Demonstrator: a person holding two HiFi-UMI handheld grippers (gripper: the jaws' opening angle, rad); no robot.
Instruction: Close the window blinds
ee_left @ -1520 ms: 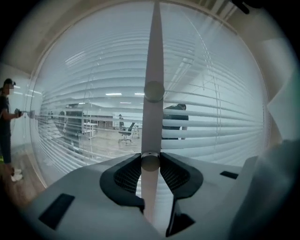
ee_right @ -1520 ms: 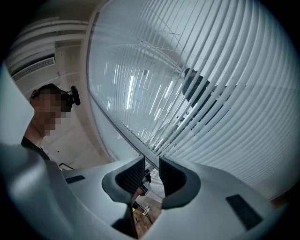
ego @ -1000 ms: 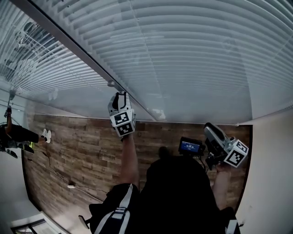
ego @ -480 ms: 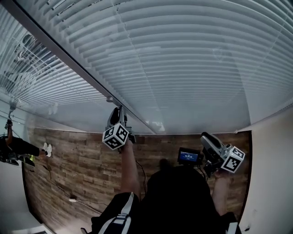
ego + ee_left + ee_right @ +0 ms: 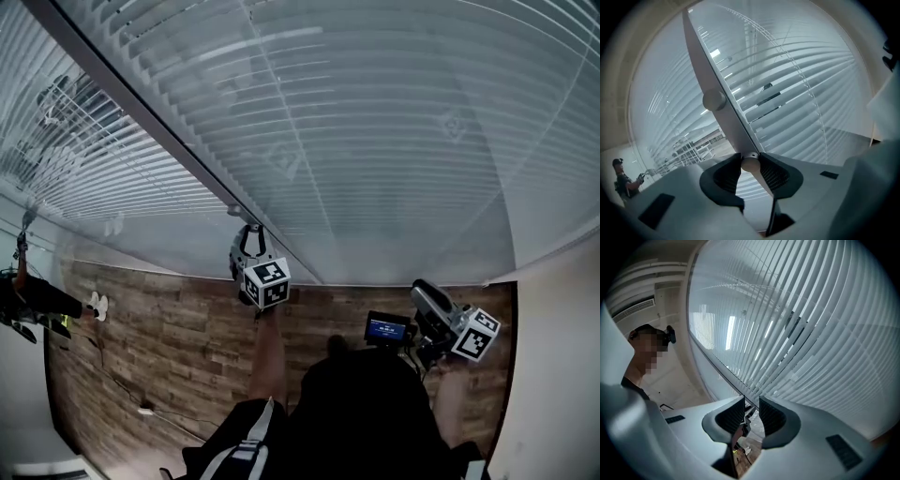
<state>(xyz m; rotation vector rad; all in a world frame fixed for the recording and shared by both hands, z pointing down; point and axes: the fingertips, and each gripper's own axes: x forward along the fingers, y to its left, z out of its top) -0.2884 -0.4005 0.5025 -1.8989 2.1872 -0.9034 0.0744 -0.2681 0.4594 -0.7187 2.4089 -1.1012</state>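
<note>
Nearest, shows a dark-clothed torso [image 5: 356,403] low in the head view, with a bare forearm [image 5: 267,356] reaching up from it; holds the right tool [image 5: 419,289] [image 5: 751,413] low at the right, just beside a small lit screen [image 5: 387,328]; leaves that tool released, pads a narrow gap apart with nothing pressed between them, only a scrap of floor and dark clutter glimpsed through the gap; holds the left tool [image 5: 247,234] [image 5: 750,165] higher, near the centre, close up to the frame bar [image 5: 141,114] [image 5: 701,61] that divides two windows; has it clenched on a small pale round knob [image 5: 750,164], both pads touching it, the bar running up and away behind; beyond, spreads the window blinds [image 5: 394,141] [image 5: 801,89] [image 5: 811,333] across most of every view, horizontal slats down to the sill; lets slits of the outside through between the slats, plainest on the left window [image 5: 84,150]; lower, shows the wood-plank floor [image 5: 169,328] with a thin cable [image 5: 122,361] trailing over it; farthest, at the left edge, catches a small second person [image 5: 33,298] [image 5: 623,180].
</note>
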